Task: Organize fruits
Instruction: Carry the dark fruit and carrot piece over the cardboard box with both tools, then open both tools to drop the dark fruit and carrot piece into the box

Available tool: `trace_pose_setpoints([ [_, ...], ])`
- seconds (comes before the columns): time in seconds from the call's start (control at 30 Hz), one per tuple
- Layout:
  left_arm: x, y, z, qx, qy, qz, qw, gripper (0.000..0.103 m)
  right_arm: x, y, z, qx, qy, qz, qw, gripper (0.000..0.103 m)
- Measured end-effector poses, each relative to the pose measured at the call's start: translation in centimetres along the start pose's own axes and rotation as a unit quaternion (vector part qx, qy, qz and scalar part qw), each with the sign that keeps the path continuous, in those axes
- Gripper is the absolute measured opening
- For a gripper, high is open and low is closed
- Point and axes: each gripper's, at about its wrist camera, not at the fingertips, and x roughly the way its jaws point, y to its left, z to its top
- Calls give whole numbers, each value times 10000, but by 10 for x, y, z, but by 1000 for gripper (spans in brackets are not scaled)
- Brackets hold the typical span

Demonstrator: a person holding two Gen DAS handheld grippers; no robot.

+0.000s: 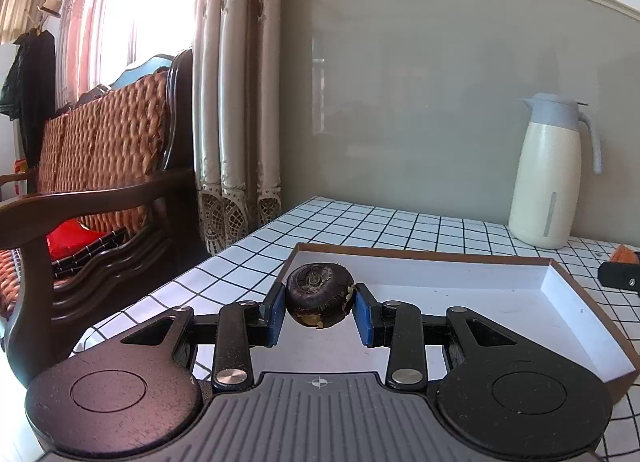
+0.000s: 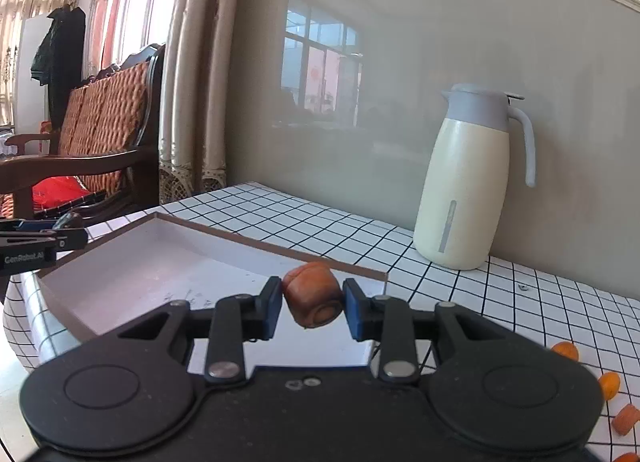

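Note:
My left gripper (image 1: 320, 312) is shut on a dark brown round fruit (image 1: 319, 294) and holds it over the near left part of a shallow white tray with a brown rim (image 1: 552, 286). My right gripper (image 2: 309, 309) is shut on an orange-brown fruit (image 2: 314, 298) and holds it above the right end of the same tray (image 2: 120, 266). The left gripper's tip shows at the left edge of the right wrist view (image 2: 44, 240). The right gripper's tip and its orange fruit (image 1: 626, 255) show at the right edge of the left wrist view.
A cream thermos jug with a grey lid (image 2: 466, 182) stands at the back against the wall, also in the left wrist view (image 1: 550, 174). Several small orange fruits (image 2: 566, 350) lie on the checked tablecloth at the right. A wooden sofa (image 1: 100, 182) stands left of the table.

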Motion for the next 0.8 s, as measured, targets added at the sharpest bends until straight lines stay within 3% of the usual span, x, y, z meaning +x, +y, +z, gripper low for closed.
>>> trace_pose_setpoints([
  [0.7,59,-6,16,-80,479,19,9988,37,71,-18,18,75,569,21,9984,24],
  [0.77,63,-8,16,-68,500,49,9987,37,80,-20,20,63,723,89,9973,27],
  [0.8,65,-9,16,-46,534,52,9986,38,84,-19,20,-6,760,68,9971,36],
])
